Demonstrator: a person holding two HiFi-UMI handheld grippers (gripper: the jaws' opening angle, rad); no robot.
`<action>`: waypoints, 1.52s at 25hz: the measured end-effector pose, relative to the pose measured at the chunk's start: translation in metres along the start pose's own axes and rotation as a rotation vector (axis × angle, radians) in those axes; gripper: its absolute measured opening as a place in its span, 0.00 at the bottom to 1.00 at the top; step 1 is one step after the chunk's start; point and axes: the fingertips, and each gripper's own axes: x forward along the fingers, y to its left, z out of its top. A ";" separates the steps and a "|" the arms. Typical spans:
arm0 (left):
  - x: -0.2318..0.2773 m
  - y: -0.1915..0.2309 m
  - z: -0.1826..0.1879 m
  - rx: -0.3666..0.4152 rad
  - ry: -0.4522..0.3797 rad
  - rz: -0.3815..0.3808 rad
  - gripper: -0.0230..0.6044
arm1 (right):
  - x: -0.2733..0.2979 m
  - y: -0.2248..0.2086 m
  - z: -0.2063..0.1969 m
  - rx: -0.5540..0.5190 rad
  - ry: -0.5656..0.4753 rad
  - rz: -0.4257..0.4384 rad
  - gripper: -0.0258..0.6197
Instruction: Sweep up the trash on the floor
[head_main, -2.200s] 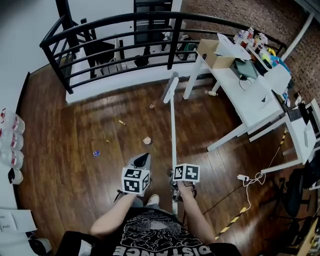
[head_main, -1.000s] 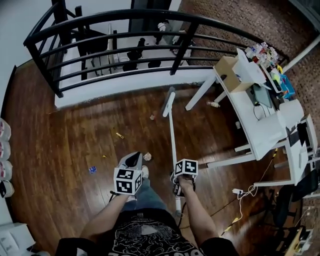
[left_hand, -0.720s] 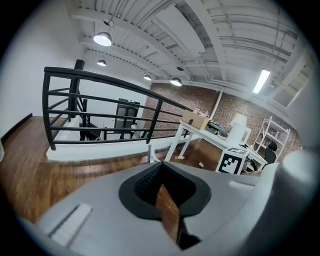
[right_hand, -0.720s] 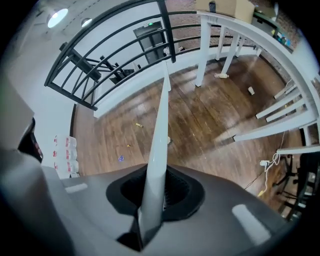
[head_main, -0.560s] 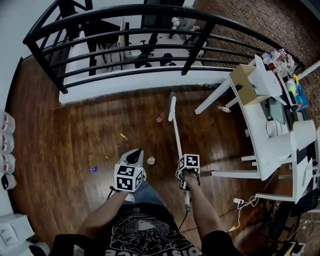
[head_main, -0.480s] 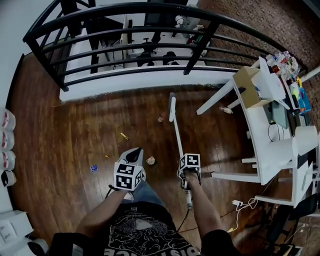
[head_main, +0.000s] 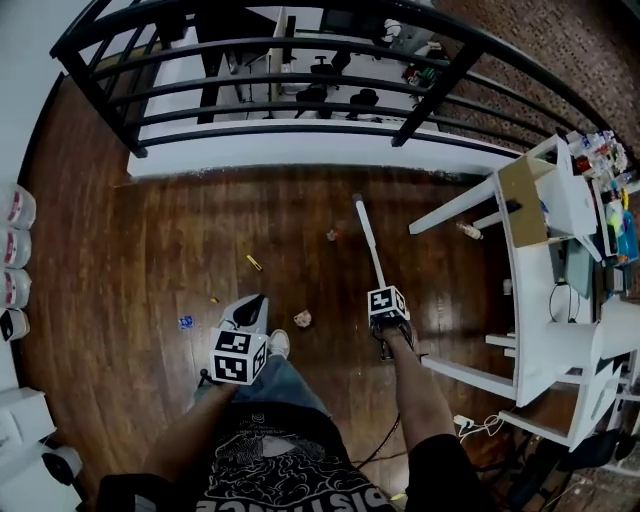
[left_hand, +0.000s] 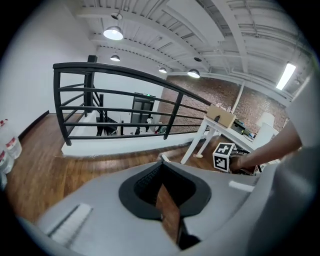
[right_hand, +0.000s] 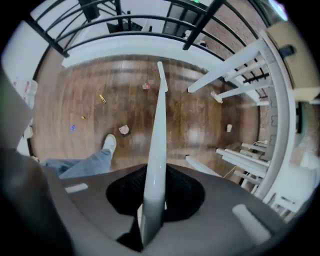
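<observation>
My right gripper (head_main: 384, 322) is shut on the handle of a white broom (head_main: 370, 245). The broom slants forward, and its narrow head (right_hand: 161, 80) rests on the wooden floor near a pinkish scrap (head_main: 332, 236). A crumpled paper bit (head_main: 302, 319) lies between my two grippers, next to the person's shoe (head_main: 277, 344). A yellow piece (head_main: 254, 262) and a blue piece (head_main: 185, 322) lie to the left. My left gripper (head_main: 250, 312) hovers above the floor with its jaws shut; only a thin brown strip shows between them.
A black railing (head_main: 300, 75) with a white base closes off the far side. White tables (head_main: 545, 340) stand at the right, with a small bottle (head_main: 468, 231) by one leg. Cables (head_main: 470, 425) lie at the lower right. White containers (head_main: 12, 250) line the left wall.
The person has stepped forward towards the railing, carrying both grippers along. The crumpled paper now lies beside the shoe. The right gripper still grips the broom.
</observation>
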 end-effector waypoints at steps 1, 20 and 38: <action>0.000 0.005 -0.002 -0.006 0.004 0.009 0.05 | 0.005 -0.002 0.006 -0.031 0.015 -0.037 0.11; -0.028 0.053 -0.031 -0.111 0.022 0.126 0.05 | 0.024 0.114 -0.006 -0.303 0.115 0.029 0.13; -0.097 0.114 -0.106 -0.193 0.033 0.156 0.05 | 0.013 0.229 -0.047 -0.468 0.093 -0.030 0.13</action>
